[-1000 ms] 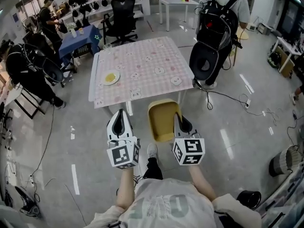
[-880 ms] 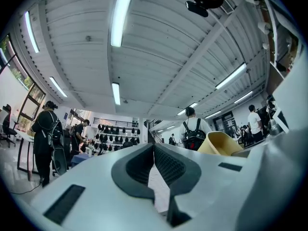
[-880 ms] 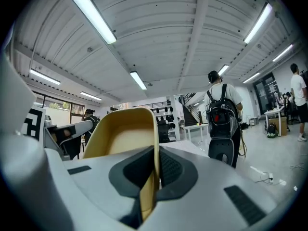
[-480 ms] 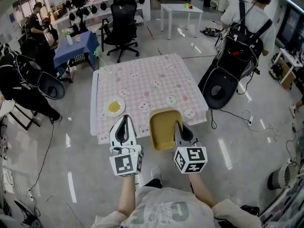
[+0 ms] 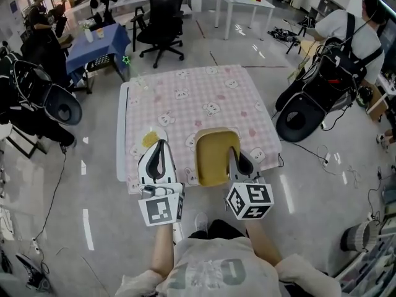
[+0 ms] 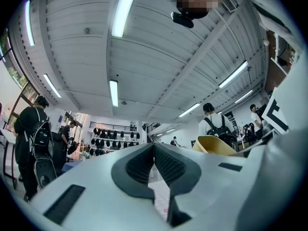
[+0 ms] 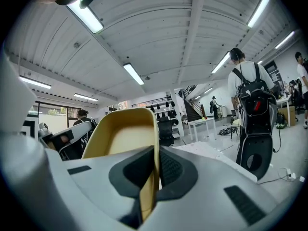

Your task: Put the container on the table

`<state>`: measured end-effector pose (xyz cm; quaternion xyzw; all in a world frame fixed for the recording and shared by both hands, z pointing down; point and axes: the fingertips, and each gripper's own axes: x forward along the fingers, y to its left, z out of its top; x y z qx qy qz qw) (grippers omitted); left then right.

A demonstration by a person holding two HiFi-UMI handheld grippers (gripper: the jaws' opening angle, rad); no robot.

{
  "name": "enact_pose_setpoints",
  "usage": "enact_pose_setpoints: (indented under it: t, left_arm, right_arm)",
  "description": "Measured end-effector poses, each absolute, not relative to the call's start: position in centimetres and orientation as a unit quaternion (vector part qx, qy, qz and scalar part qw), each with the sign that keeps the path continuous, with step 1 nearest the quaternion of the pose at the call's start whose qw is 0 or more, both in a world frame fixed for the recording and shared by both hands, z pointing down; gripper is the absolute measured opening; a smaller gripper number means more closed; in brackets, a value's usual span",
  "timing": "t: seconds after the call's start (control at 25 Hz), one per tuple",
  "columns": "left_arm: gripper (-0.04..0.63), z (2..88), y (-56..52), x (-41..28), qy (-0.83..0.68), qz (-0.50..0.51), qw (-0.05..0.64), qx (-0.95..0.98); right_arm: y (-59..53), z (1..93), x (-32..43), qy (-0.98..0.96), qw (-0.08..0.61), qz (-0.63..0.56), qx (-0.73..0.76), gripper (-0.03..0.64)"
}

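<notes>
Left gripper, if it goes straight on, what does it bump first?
Probably the small plate just beyond the left gripper on the pink table, though it may be high enough to pass over it.

A: "The mustard-yellow rectangular container [image 5: 215, 158] looks like smooth, matt plastic."
B: "And the pink checked tablecloth [image 5: 204, 94] looks a soft, matt fabric; the grey floor [image 5: 93, 184] is glossy, mirroring the lamps."
</notes>
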<state>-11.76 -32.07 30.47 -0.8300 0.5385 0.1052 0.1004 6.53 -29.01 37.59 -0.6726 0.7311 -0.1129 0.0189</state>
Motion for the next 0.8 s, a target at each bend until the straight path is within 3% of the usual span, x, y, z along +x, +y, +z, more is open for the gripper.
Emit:
enact_pose_setpoints:
  t: [0.8]
  left_arm:
    - [0.029,31.6,-35.6,-10.4,0.581,0.073,0.093,-0.806]
  right_arm:
    - [-33.9,38.4,8.0,0.750,0.016,-0.097,-0.655,0.031]
